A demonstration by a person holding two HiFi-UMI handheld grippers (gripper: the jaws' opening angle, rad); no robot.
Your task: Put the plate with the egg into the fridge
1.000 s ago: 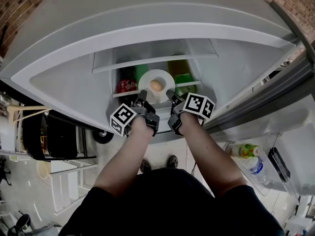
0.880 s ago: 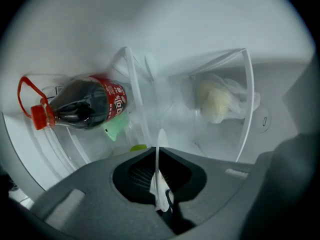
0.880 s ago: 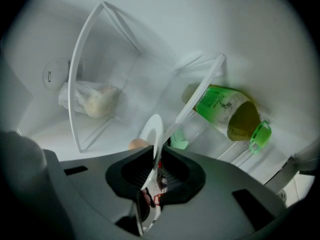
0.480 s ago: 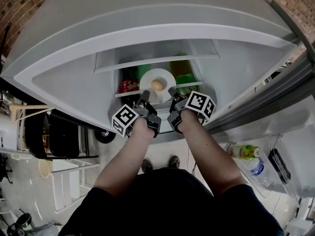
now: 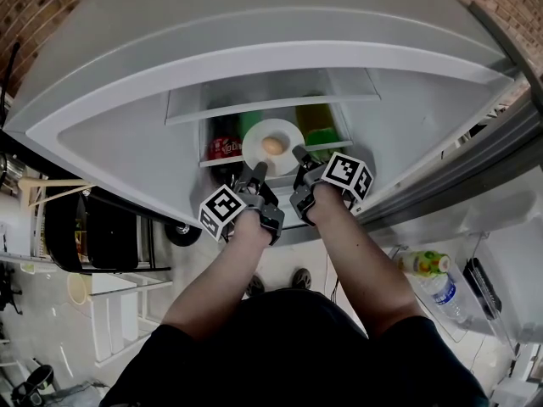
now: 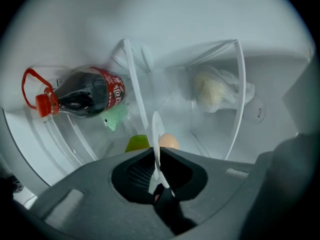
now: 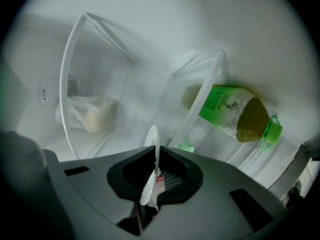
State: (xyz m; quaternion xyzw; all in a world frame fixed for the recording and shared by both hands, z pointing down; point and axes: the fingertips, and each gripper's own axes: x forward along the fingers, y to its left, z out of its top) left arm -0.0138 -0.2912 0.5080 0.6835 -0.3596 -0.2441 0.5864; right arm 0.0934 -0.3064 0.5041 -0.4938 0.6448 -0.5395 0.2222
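forearms (image 5: 222, 278): bare, side by side, reaching from the bottom of the head view toward the open fridge (image 5: 254, 49).
left gripper (image 5: 254, 171): jaws pressed together on the near-left rim of the plate (image 5: 287, 132). In the left gripper view the rim runs edge-on between the pads.
right gripper (image 5: 299, 155): jaws clamped on the near-right rim of the same plate. In the right gripper view the white edge sits deep in the jaw throat.
plate: white and round, carried between both grippers, inside the fridge opening at the front of a shelf. Whether it touches the shelf cannot be told.
egg (image 5: 272, 145): brown, single, resting at the plate's middle. In the left gripper view its top shows just beside the plate's edge.
green item (image 6: 137, 143): small yellow-green shape close against the plate on the side away from the egg. What it is cannot be made out.
dark bottle (image 6: 85, 96): dark liquid, red cap with a red loop handle, red label. It sits left of the plate, apart from it.
green bottle (image 7: 235, 109): green label, green cap, amber-green liquid. It sits right of the plate, behind a clear shelf rail.
bag (image 6: 215, 89): clear plastic around a pale lump, at the back of the compartment, well beyond the plate.
fridge: pale grey casing, door swung open to the right.
door bin (image 5: 465, 305): low at right in the head view, holding two bottles, one with a yellow-green top.
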